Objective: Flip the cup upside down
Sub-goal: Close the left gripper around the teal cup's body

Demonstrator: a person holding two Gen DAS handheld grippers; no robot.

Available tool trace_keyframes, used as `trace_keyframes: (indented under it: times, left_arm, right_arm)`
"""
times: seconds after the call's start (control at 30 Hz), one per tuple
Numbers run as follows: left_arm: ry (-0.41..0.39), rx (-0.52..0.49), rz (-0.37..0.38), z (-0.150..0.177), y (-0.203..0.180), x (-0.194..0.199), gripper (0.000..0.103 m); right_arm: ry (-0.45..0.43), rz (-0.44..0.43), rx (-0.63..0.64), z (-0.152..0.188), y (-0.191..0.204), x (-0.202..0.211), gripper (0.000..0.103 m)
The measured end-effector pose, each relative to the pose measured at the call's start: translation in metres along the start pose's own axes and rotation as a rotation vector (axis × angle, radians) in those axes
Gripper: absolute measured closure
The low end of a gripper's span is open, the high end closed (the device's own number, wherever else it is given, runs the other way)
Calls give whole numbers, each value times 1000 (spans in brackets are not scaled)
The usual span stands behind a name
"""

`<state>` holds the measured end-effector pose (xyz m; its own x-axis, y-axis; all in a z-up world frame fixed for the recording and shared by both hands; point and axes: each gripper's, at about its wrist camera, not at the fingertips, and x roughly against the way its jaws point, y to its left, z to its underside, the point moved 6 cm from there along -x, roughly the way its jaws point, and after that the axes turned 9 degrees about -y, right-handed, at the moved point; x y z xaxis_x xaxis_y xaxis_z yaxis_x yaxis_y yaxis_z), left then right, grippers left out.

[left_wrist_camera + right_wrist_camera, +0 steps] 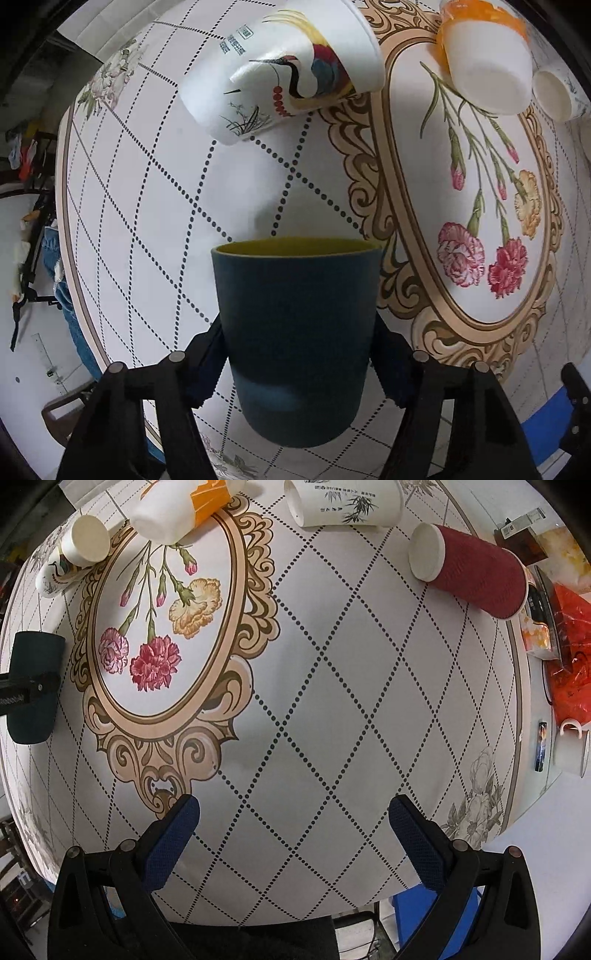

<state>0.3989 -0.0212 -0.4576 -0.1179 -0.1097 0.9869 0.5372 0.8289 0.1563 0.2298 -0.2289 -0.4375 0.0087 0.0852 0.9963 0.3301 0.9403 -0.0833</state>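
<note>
Two tongs are mine. My left tongs (299,363) are clamped on the dark blue cup (297,332), one pad on each side of its lower body; the cup is held above the table (155,206) near its left edge, its yellow-lined mouth pointing away from me. My right tongs (293,823) stand apart with nothing between the blue pads (173,840), over the near edge. Along the far edge lie other cups on their sides: a crane-printed one (284,70), an orange-banded one (484,70), a bamboo-printed one (345,502) and a ribbed red one (472,570) toward the far right corner.
</note>
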Motion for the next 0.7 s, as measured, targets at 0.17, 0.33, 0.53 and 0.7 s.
trace_keyframes:
  times: [0.17, 0.33, 0.53, 0.7]
  left_arm:
    - [-15, 10, -3, 3, -5, 1, 36]
    - [-26, 22, -10, 2, -1, -1, 36]
    - [-31, 50, -17, 3, -4, 3, 36]
    - [-31, 95, 9, 9, -7, 15, 36]
  right_arm:
    - [-8, -2, -3, -7, 0, 6, 0]
    - [-9, 2, -8, -13, 0, 10, 0]
    - [-12, 6, -22, -12, -2, 9, 0]
    - [-16, 3, -42, -12, -10, 11, 0]
